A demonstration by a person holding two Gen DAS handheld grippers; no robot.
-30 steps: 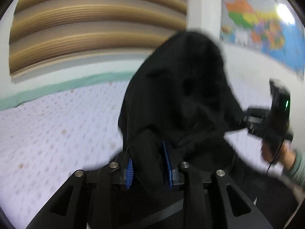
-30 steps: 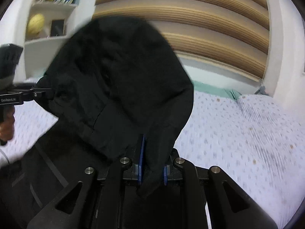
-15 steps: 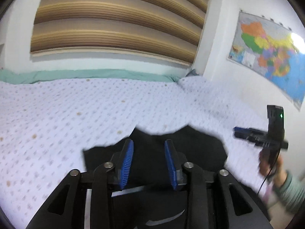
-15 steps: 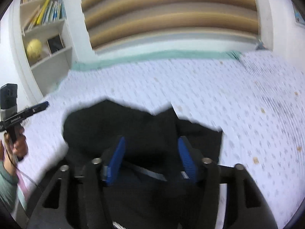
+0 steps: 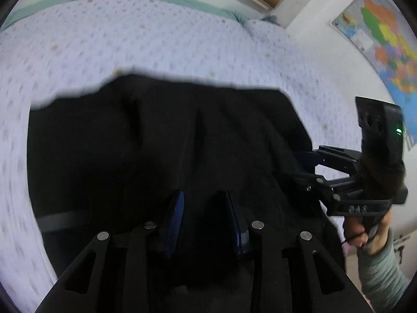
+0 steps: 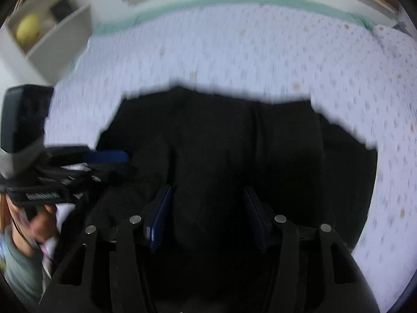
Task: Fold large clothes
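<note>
The bed (image 5: 182,41), covered in a pale dotted sheet with a green band along its far edge, fills most of both wrist views; on it lies the black garment (image 5: 161,140), spread in a broad, roughly flat shape with shallow creases running from front to back, where a second ago it hung bunched in the air in front of both cameras and half a second ago it showed only as a smaller dark patch low in the views; its far edge is blurred, so the hem line cannot be traced exactly; the white bookshelf (image 6: 47,34) stands at the left of the right wrist view and the wall map (image 5: 383,41) hangs at the right of the left wrist view; the left gripper (image 5: 204,217) sits low over the near part of the cloth with its blue pads apart and nothing pinched between them, whereas a second ago it was clamped on a fold; the right gripper (image 6: 208,215) likewise stands spread wide above the dark fabric and has hold of nothing, having let go of the fold it pinched a second ago; each gripper shows at the edge of the other's view, near the side of the garment.
</note>
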